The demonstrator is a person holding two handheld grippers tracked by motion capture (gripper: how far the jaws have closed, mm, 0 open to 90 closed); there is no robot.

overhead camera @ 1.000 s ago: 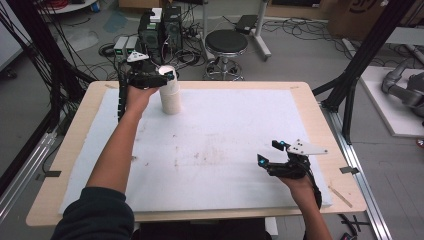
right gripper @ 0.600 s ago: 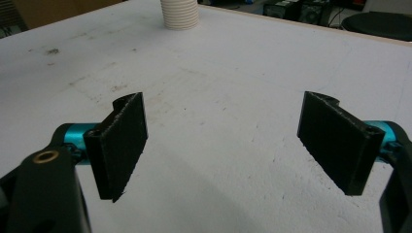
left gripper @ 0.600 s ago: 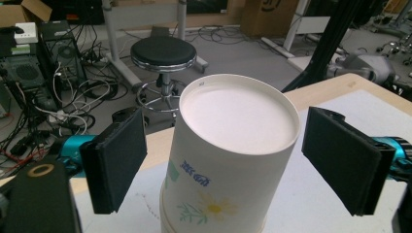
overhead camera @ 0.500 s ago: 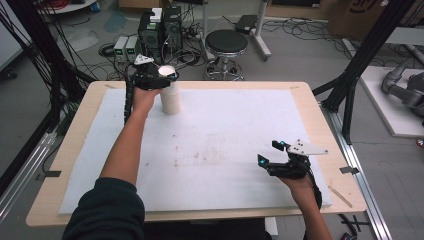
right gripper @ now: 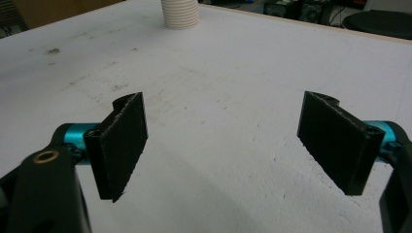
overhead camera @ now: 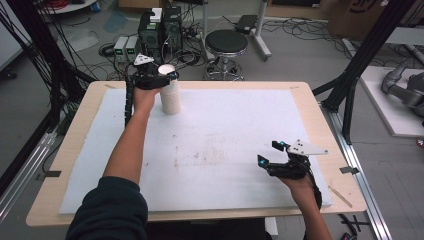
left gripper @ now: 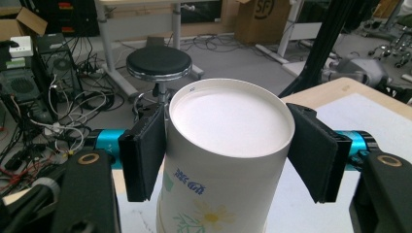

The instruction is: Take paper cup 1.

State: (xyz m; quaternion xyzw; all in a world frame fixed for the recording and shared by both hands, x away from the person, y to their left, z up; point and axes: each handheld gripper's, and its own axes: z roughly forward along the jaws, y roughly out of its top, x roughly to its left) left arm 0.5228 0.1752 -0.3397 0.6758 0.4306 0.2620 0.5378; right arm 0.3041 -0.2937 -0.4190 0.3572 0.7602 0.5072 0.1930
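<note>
A white paper cup (overhead camera: 171, 97) stands upside down near the table's far left edge. It has a flower print and blue lettering (left gripper: 194, 187), and its ribbed lower rims (right gripper: 180, 13) look like a stack of cups. My left gripper (overhead camera: 167, 75) is at the cup's top, with one black pad (left gripper: 143, 153) against each side of it (left gripper: 228, 145). My right gripper (overhead camera: 268, 152) rests low over the white mat (overhead camera: 225, 130) near the front right. Its jaws (right gripper: 223, 141) are wide apart with nothing between them.
The white foam mat covers most of the wooden table (overhead camera: 310, 107) and carries faint smudges at its middle. Beyond the far edge are a black stool (overhead camera: 226, 42), computer boxes (overhead camera: 160, 25) and floor cables. Black frame posts (overhead camera: 360, 65) stand at both sides.
My left gripper has shifted slightly to the right at the cup's top. The person's left shoulder has leaned further in. The right gripper has not moved.
</note>
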